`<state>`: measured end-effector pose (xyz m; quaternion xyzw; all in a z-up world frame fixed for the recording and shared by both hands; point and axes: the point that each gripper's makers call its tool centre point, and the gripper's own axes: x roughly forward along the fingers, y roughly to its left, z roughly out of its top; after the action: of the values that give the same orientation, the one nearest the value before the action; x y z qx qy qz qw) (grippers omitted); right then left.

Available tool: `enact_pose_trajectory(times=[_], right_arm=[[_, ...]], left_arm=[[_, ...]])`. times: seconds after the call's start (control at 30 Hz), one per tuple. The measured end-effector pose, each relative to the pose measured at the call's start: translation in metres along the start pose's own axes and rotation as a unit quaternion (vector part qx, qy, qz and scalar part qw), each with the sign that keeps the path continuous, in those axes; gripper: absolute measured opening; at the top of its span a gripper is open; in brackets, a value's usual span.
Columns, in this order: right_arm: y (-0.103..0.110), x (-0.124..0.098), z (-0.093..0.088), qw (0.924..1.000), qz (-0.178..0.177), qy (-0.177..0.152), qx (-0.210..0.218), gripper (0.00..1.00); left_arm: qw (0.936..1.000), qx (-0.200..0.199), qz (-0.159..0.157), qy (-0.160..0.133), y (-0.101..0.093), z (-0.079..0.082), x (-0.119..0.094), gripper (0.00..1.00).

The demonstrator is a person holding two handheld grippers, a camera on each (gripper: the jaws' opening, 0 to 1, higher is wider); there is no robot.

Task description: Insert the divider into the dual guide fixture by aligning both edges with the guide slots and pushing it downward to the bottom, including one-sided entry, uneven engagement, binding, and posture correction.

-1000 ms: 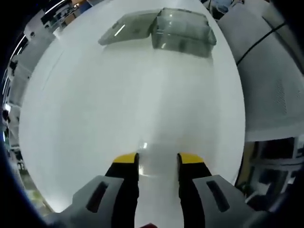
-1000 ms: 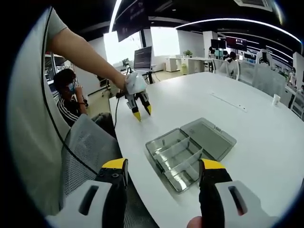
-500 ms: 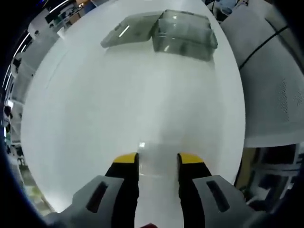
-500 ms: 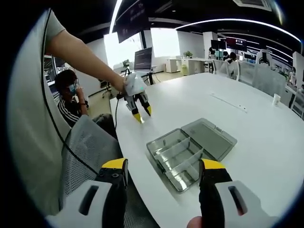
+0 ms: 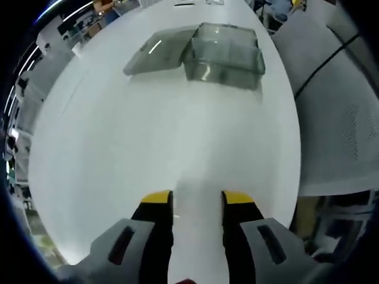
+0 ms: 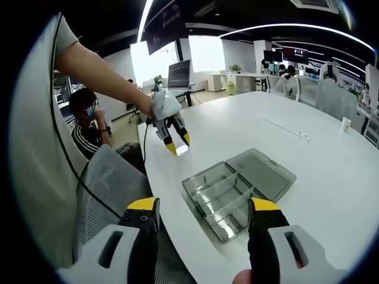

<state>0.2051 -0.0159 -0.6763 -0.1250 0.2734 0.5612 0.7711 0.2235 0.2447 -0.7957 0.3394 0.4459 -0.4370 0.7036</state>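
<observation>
A clear plastic fixture box (image 6: pixel 222 198) with inner partitions lies near the white table's edge, its lid (image 6: pixel 263 171) folded open beside it. In the left gripper view the box (image 5: pixel 225 53) and its lid (image 5: pixel 157 50) are far ahead. My left gripper (image 5: pixel 197 198) hovers low over the table with its jaws narrowly set on a thin clear divider (image 5: pixel 195 183), which is barely visible. From the right gripper view the left gripper (image 6: pixel 176 144) hangs from a person's hand beyond the box, a bright glint at its tips. My right gripper (image 6: pixel 203 205) is open with nothing in it, near the box.
The round white table (image 6: pixel 308 154) stretches away to the right, with a small cup (image 6: pixel 345 124) far off. A grey mesh chair (image 6: pixel 112 177) stands at the table's edge, and a seated person (image 6: pixel 89 118) is behind it. Monitors (image 6: pixel 180 72) stand at the back.
The left gripper has drifted slightly, so the box sits a little further left in its view. A bright glint now shows at its tips in the right gripper view. The right gripper is still.
</observation>
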Motion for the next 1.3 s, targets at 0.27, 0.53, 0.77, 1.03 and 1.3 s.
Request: enact_pose_trajectory(times=[0.27,0.53,0.77,1.03,1.3], right_arm=[[0.0,0.0,0.004,1.0,0.001,-0.004,-0.001,0.57],[0.001,-0.001,0.005,1.0,0.003,-0.009,0.001,0.56],[0.002,-0.001,0.008,0.9999,0.006,-0.014,0.002,0.56],[0.001,-0.002,0.013,0.9997,0.008,-0.024,0.006,0.55],[-0.004,-0.004,0.021,0.9989,0.006,-0.042,0.02,0.53]], left_arm=[[0.9998,0.0,0.012,-0.015,-0.001,0.013,-0.005,0.29],[0.999,0.006,0.029,-0.035,-0.01,0.029,-0.013,0.29],[0.9972,0.019,0.045,-0.057,-0.015,0.053,-0.022,0.29],[0.9943,0.031,0.061,-0.082,-0.023,0.081,-0.033,0.29],[0.9899,0.051,0.077,-0.108,-0.03,0.112,-0.047,0.29]])
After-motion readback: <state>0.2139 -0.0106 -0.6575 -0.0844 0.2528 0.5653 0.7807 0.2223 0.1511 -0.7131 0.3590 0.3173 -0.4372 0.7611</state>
